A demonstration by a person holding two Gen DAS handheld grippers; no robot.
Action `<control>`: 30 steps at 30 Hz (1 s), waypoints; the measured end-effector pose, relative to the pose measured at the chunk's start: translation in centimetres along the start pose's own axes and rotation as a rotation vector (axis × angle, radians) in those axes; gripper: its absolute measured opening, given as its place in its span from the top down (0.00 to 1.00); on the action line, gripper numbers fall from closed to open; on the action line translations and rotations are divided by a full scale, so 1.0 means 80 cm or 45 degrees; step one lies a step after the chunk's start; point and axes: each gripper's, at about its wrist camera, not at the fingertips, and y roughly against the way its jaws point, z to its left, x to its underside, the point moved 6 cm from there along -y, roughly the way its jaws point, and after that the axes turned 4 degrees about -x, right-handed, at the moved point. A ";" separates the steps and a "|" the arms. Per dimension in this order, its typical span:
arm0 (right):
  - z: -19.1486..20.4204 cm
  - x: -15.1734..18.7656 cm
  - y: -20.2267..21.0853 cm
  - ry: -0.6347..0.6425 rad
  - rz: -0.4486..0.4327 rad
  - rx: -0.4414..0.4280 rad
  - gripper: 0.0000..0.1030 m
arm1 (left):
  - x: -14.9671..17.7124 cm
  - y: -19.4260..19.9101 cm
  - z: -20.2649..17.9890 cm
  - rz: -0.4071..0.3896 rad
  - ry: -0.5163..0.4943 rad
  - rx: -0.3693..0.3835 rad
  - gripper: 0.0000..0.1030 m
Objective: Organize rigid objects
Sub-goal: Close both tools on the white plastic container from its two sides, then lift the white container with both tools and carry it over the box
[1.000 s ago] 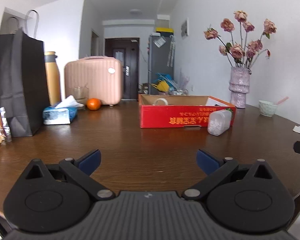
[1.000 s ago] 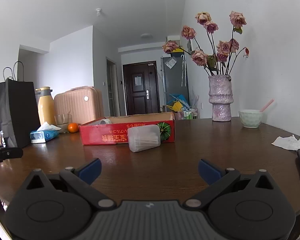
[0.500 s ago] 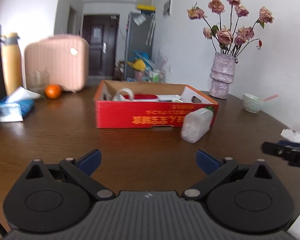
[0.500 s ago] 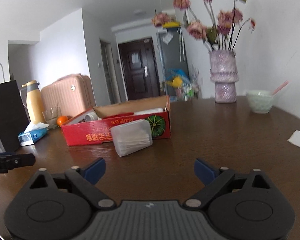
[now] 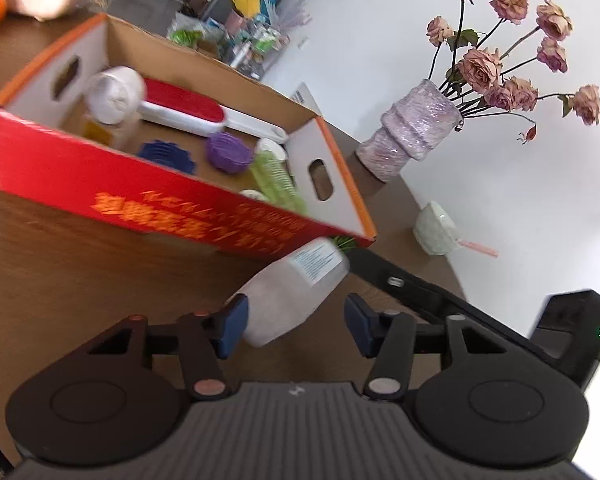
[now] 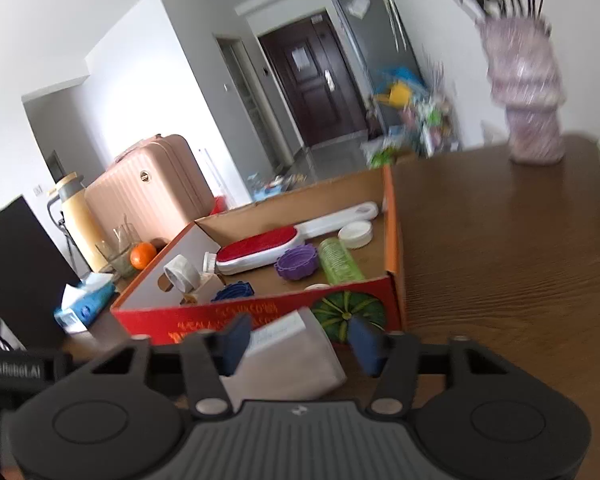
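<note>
A frosted plastic container lies on its side on the brown table, against the front wall of a red cardboard box. My left gripper has its jaws closing around one end of it; the right pad stands apart from it. From the other side my right gripper is closing around the container, with a small gap at its right pad. The box holds a tape roll, a red brush, purple and blue lids and a green bottle.
A pink vase of dried roses and a pale bowl stand beyond the box's right end. Left of the box are an orange, a tissue pack, a black bag, a flask and a pink suitcase.
Both grippers have swept in toward the box, tipped downward and rolled. Their jaws have narrowed from wide open and now flank the frosted container.
</note>
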 end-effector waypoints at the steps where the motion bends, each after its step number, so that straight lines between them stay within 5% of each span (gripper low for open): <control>1: -0.003 -0.002 -0.017 -0.028 0.040 -0.042 0.66 | -0.004 -0.008 0.001 0.008 0.018 -0.001 0.58; 3: -0.004 -0.001 -0.022 -0.031 0.049 -0.037 0.75 | -0.008 -0.019 0.007 0.021 0.060 -0.020 0.64; 8: -0.004 0.007 -0.017 -0.038 0.056 -0.071 0.79 | -0.006 -0.013 0.017 -0.014 0.095 -0.011 0.77; 22: 0.047 0.091 0.070 0.028 0.054 -0.057 0.78 | 0.088 0.063 0.004 -0.091 -0.156 -0.050 0.74; 30: 0.073 0.150 0.110 -0.008 0.105 -0.140 0.68 | 0.144 0.102 0.021 -0.055 -0.136 -0.039 0.71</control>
